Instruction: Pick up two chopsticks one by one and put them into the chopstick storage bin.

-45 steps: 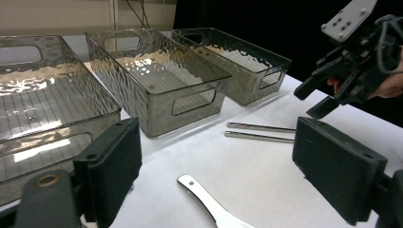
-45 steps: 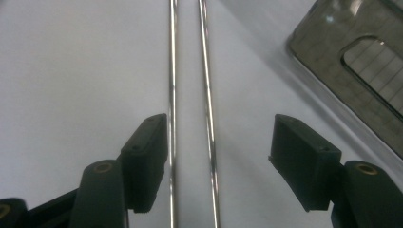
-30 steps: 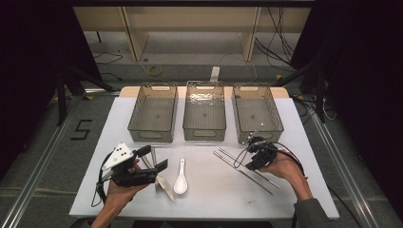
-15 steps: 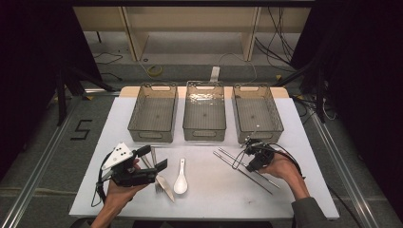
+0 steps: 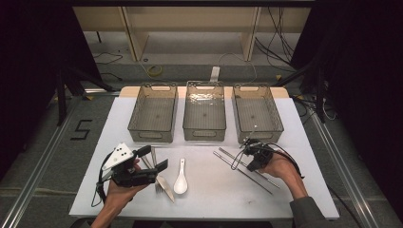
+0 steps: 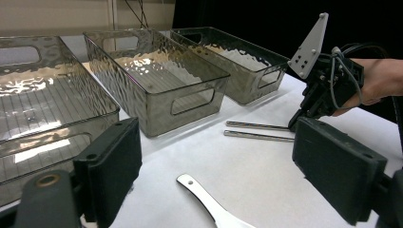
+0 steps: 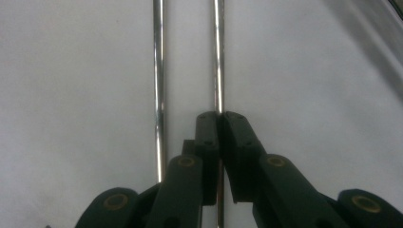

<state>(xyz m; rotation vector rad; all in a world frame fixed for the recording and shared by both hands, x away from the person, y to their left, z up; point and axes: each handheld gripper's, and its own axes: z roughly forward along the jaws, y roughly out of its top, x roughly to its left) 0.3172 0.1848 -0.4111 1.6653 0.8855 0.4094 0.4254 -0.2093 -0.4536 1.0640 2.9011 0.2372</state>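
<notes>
Two metal chopsticks (image 5: 240, 165) lie side by side on the white table, right of centre. My right gripper (image 5: 253, 153) is low over them. In the right gripper view its jaws are shut (image 7: 220, 116) on the right-hand chopstick (image 7: 218, 57), while the other chopstick (image 7: 159, 85) lies free just beside it. My left gripper (image 5: 154, 159) is held open at the front left, above a fork and knife (image 5: 161, 185). Nothing sits between its pads (image 6: 111, 166). A white spoon (image 5: 180, 178) lies to its right, and its handle (image 6: 204, 202) reaches between the open jaws.
Three clear grey bins stand in a row at the back: left (image 5: 154, 114), middle (image 5: 205, 111) and right (image 5: 257, 114). All look empty. The left gripper view shows the right gripper (image 6: 328, 90) and the chopsticks (image 6: 259, 126) across the table.
My right hand has dropped slightly and settled onto the chopsticks. The left gripper, the spoon and the cutlery have stayed where they were.
</notes>
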